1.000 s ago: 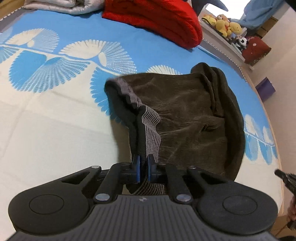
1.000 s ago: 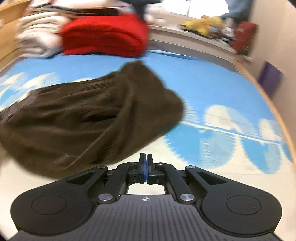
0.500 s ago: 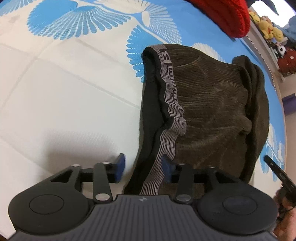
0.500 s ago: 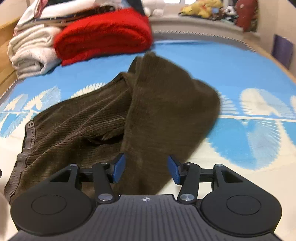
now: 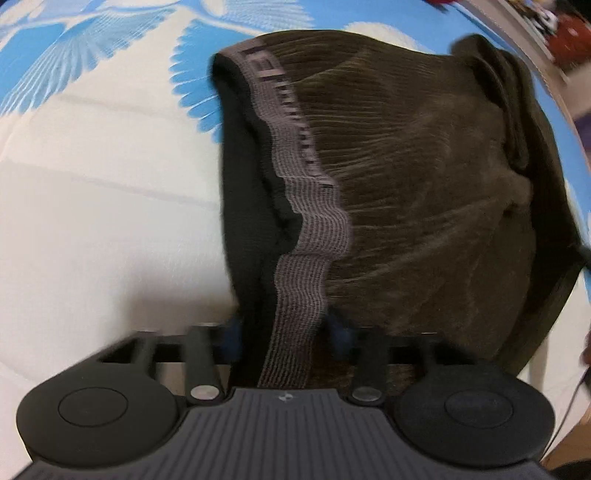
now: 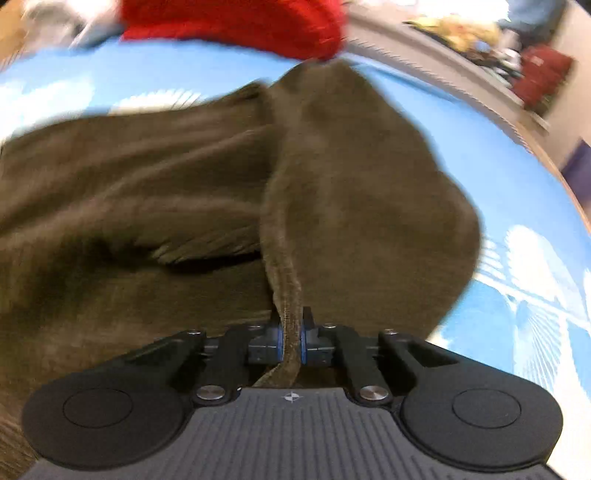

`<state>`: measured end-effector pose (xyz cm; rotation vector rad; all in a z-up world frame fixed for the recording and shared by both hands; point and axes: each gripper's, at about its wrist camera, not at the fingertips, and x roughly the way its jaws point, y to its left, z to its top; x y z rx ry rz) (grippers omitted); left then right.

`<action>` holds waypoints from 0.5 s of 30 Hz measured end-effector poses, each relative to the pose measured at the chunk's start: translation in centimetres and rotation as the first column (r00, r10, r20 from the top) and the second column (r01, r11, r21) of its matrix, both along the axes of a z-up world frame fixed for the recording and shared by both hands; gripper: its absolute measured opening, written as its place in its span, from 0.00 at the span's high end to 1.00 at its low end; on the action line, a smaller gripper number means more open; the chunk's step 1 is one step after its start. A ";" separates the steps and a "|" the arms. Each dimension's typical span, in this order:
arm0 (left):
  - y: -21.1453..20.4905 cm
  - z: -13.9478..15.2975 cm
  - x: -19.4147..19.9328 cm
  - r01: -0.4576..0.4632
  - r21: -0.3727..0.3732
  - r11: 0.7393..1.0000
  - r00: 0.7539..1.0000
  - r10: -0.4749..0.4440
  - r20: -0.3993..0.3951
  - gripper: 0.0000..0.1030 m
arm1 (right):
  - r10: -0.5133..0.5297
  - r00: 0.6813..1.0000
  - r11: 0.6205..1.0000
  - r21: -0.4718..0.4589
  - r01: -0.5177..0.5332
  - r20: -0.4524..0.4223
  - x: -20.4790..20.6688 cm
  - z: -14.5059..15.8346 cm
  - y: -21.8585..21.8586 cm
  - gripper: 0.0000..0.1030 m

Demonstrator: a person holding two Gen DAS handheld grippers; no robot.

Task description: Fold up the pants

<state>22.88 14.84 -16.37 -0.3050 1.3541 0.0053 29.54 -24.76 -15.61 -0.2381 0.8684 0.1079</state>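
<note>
The right gripper (image 6: pixel 291 338) has just closed on an edge of the dark brown corduroy pants (image 6: pixel 184 177) before it, the left gripper (image 5: pixel 286 332), closing, straddles their grey elastic waistband (image 5: pixel 301 280), so the regrasp seems underway, and next probably needs both lifting together.

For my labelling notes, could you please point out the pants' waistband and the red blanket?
waistband (image 5: pixel 306 236), left wrist view, mid-length of the grey elastic strip.
red blanket (image 6: pixel 236 18), right wrist view, middle of its visible part.

We see a home bedroom: a blue-and-white bedsheet (image 6: pixel 517 206), a red blanket (image 6: pixel 236 18) folded at its far end.
</note>
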 end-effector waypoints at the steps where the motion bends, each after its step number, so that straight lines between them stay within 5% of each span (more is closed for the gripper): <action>1: 0.0 0.2 -0.2 -0.002 0.007 1.000 1.000 0.002 0.006 0.72 | -0.049 0.998 0.999 0.013 0.048 0.033 -0.3 1.3 -1.2 0.93; 5: 0.0 2.7 -1.1 -0.006 0.004 1.000 0.994 0.005 0.111 0.81 | -0.232 0.963 0.960 0.194 0.204 0.135 -3.5 8.1 -6.5 0.94; 10: 1.2 8.1 -4.2 -0.036 0.024 0.999 0.950 0.027 0.310 0.84 | -0.050 0.973 0.994 0.111 0.025 0.225 -12.4 12.9 -7.3 0.94; 13: 2.5 9.5 -6.3 -0.055 0.055 0.997 0.947 0.035 0.321 0.84 | 0.114 0.985 0.991 0.057 -0.122 0.129 -17.4 12.2 -7.5 0.94; 15: 3.6 8.1 -7.0 -0.058 0.050 0.997 0.973 0.045 0.226 0.83 | 0.232 0.972 0.971 0.067 -0.230 -0.033 -19.6 9.7 -7.6 0.93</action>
